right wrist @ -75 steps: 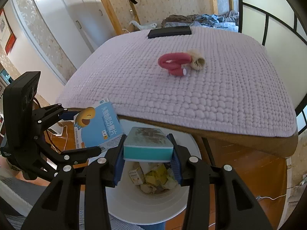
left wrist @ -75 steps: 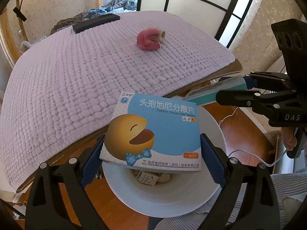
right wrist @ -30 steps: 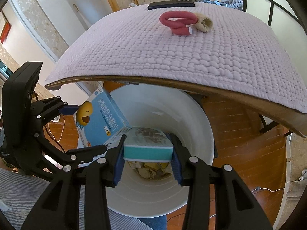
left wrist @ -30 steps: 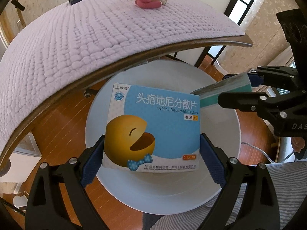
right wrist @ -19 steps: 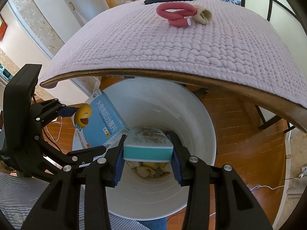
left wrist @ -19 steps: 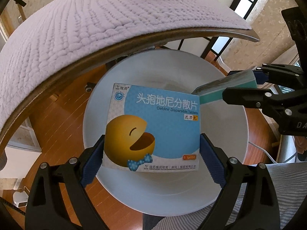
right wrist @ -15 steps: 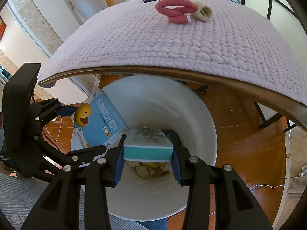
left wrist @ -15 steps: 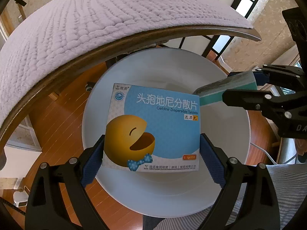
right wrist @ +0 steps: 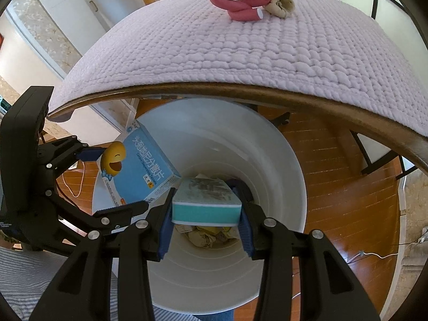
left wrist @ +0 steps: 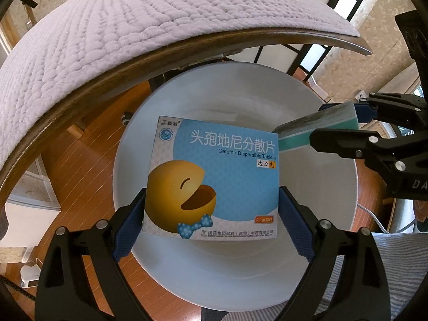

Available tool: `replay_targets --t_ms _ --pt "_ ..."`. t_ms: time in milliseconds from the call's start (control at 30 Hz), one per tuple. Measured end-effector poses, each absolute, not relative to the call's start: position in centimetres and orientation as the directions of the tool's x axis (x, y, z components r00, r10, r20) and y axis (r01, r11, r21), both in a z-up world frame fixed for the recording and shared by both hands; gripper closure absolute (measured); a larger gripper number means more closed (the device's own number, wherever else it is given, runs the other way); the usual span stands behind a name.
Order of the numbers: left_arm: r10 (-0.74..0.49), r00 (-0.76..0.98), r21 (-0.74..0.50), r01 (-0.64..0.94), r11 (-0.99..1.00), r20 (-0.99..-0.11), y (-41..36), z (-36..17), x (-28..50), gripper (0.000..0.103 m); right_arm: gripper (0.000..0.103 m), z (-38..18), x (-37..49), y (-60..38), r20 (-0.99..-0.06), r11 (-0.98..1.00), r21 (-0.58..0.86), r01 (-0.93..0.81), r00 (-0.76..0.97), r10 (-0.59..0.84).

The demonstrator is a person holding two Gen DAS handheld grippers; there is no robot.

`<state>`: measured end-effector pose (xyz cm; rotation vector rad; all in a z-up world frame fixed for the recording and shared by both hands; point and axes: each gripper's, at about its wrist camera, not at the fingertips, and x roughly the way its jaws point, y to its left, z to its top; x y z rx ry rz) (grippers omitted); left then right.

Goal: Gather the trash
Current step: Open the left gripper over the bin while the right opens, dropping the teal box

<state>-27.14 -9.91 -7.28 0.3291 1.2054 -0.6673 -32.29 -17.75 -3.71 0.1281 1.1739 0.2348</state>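
Left hand-held gripper [left wrist: 211, 214]: jaws set wide, both blue pads pressed on the sides of a blue tablet box [left wrist: 214, 179] printed with a yellow laughing face, held flat above the mouth of the white trash bin [left wrist: 321, 182]. Right hand-held gripper [right wrist: 206, 214]: jaws narrow, clamped on a small teal-and-white box [right wrist: 206, 200], also held over the bin opening, just beside the tablet box. Crumpled paper waste [right wrist: 208, 234] lies at the bin bottom. The bin stands on the wooden floor, partly under the edge of a surface covered with a lilac quilted cloth [right wrist: 267, 48]. A pink looped tube [right wrist: 240, 2] lies on that cloth.
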Motion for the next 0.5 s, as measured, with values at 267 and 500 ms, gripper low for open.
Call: replay_targets --t_ms 267,500 --pt "-0.29 0.193 -0.109 0.628 0.771 -0.937 -9.9 -7.7 -26.8 0.009 0.049 -3.6 -32.3 -18.2 -0.897 0.971 0.215 -0.104 0.372 0.238" --pt "-0.331 0.221 -0.121 0.638 0.76 -0.917 -9.2 -5.2 -27.1 0.009 0.047 -0.2 -32.3 -20.8 -0.864 0.973 0.224 -0.06 0.45 0.227"
